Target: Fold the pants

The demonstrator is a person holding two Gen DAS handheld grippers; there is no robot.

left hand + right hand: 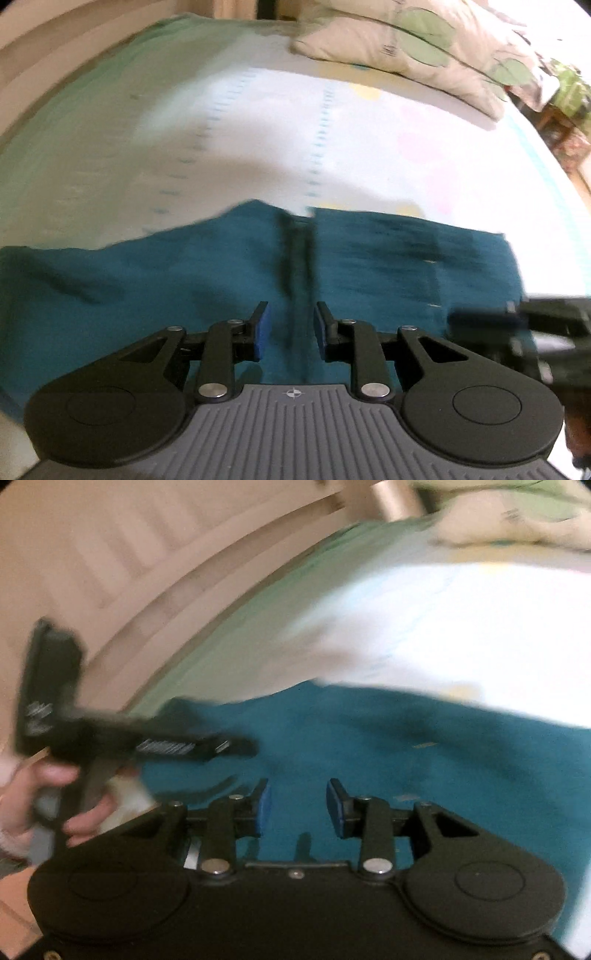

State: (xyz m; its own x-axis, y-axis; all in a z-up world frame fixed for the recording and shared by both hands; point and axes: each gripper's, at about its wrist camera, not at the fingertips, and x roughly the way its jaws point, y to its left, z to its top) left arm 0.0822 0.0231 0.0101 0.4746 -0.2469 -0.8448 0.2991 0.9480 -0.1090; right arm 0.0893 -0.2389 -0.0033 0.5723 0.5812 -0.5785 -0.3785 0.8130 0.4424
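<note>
Teal pants (388,266) lie spread flat on the bed, blurred by motion, and a dark seam (295,258) runs up their middle. My left gripper (291,314) hovers over that seam with its blue pads apart and not pressing on the cloth. In the right wrist view the pants (424,775) fill the lower half, and my right gripper (298,794) stands open above them with only flat fabric beneath the gap. The right gripper (480,319) shows as a dark blur at the right edge of the left wrist view. The left gripper (236,746) crosses the left of the right wrist view, held by a hand (85,823).
The bed sheet (258,129) is white with pastel dots and a green border at the left. A leaf-print pillow (424,48) lies at the far right of the bed. A beige wooden bed frame (110,572) runs along the left side.
</note>
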